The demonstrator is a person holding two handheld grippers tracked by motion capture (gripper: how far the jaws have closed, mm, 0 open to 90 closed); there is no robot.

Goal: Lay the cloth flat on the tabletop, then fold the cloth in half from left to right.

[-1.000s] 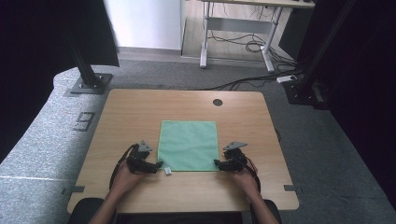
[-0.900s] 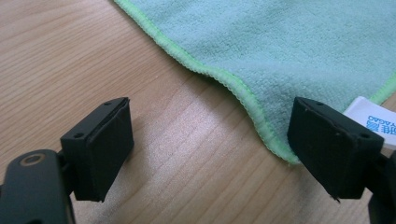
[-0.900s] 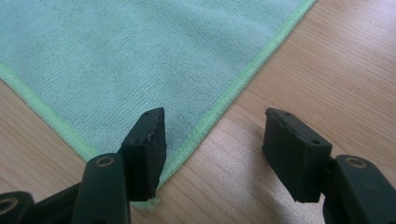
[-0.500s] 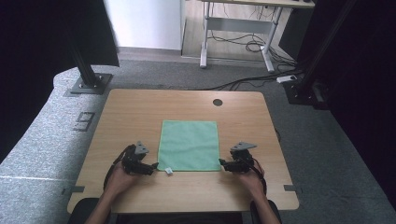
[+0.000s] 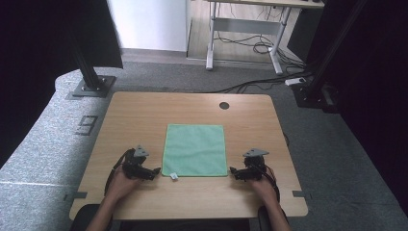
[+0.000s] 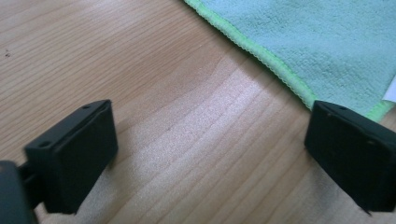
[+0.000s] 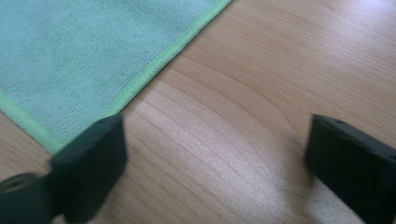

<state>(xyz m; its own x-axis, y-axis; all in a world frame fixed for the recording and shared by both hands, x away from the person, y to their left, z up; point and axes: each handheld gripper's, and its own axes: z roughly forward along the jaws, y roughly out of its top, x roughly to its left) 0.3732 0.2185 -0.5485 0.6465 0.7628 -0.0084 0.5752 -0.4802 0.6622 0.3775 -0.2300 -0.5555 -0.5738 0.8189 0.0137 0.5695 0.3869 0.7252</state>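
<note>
Wooden table (image 5: 144, 120), pale grain, rounded corners, a dark round cable hole (image 5: 224, 105) near its far edge. It stands on grey carpet (image 5: 48, 139), with black frame posts either side and a tangle of cables on the floor beyond.

Green cloth (image 5: 195, 149) lies flat and square on the table's near half, roughly centred between the two grippers, spread out with faint ripples. Its hem is a brighter green. A small white tag (image 5: 173, 176) sticks out at the near left corner.

Left gripper (image 5: 155, 172) rests low over the table just beside the cloth's near left corner, held in the person's left hand (image 5: 122, 180). Jaws have just been opening and now stand wide apart; bare wood between them, nothing gripped. In the left gripper view the cloth's hemmed edge runs diagonally above the jaws, and its corner sits right at the right-hand jaw; whether they touch, cannot tell.

Right gripper (image 5: 233, 172) sits just beside the cloth's near right corner, in the right hand (image 5: 262, 185). Jaws have likewise just been opening, now wide, with bare wood between them, holding nothing. In the right gripper view the cloth's corner lies at the left-hand jaw.
</note>
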